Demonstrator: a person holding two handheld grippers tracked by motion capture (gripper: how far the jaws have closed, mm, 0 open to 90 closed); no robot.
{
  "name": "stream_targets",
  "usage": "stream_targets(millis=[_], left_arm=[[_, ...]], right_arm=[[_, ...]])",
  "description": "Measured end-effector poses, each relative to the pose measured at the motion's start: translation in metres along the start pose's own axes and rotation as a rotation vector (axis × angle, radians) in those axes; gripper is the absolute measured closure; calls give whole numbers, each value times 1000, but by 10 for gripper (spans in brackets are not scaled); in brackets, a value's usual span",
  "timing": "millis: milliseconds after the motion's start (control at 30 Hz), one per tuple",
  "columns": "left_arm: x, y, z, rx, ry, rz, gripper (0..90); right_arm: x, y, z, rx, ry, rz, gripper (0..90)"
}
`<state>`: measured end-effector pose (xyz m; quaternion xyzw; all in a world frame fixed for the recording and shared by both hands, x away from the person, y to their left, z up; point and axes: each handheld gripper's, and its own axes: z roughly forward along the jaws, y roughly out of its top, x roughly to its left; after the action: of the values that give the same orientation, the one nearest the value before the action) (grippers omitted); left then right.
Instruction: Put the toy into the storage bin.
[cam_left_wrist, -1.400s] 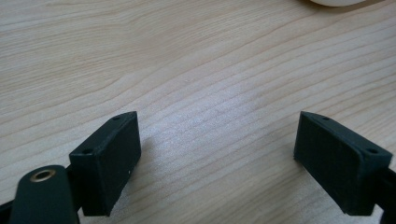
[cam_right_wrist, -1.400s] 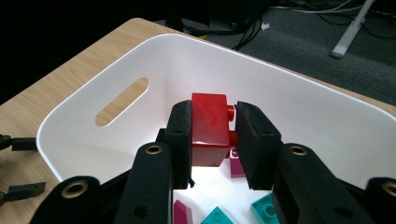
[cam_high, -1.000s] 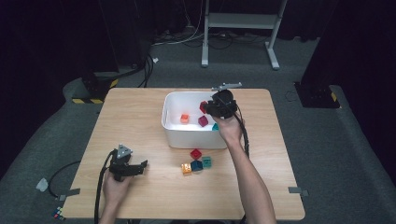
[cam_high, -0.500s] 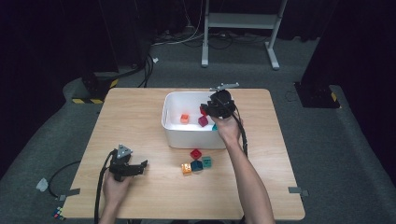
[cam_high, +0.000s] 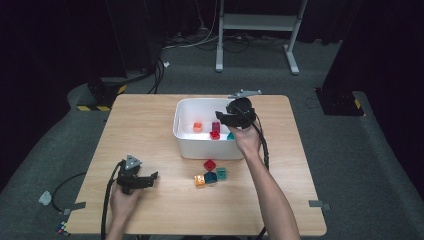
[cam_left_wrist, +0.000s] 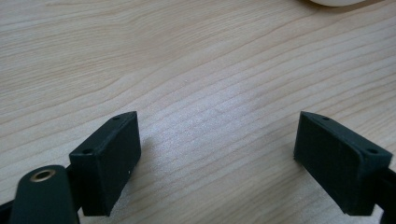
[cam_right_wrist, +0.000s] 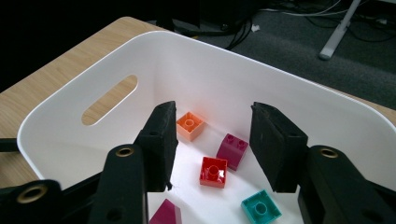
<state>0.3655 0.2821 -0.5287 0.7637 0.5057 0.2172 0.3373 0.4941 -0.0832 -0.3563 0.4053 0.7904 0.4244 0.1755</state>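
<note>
Bricks in bin (cam_right_wrist: 74, 140): five lying inside.
Bricks on surface (cam_high: 150, 125): four.
Right gripper (cam_right_wrist: 212, 135): jaws just opening, empty, hovering above red brick (cam_right_wrist: 214, 171).
Left gripper (cam_left_wrist: 217, 158): jaws gaping wide, holding nothing.

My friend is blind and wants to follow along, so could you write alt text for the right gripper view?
The right gripper hangs over a white plastic bin, its two black jaws apart with nothing between them, having just been opening. On the bin floor lie an orange brick, a red brick, a teal brick and two magenta bricks. A wooden table lies around the bin.
</note>
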Motion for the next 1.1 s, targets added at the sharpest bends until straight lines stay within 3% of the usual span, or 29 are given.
stream_targets(millis=[467,1100], left_arm=[[0,0,0,0,0,0,148],[0,0,0,0,1,-3,148]], right_arm=[[5,-17,-32,-61,26,-8,493],[9,-37,-59,-127,48,-16,459]])
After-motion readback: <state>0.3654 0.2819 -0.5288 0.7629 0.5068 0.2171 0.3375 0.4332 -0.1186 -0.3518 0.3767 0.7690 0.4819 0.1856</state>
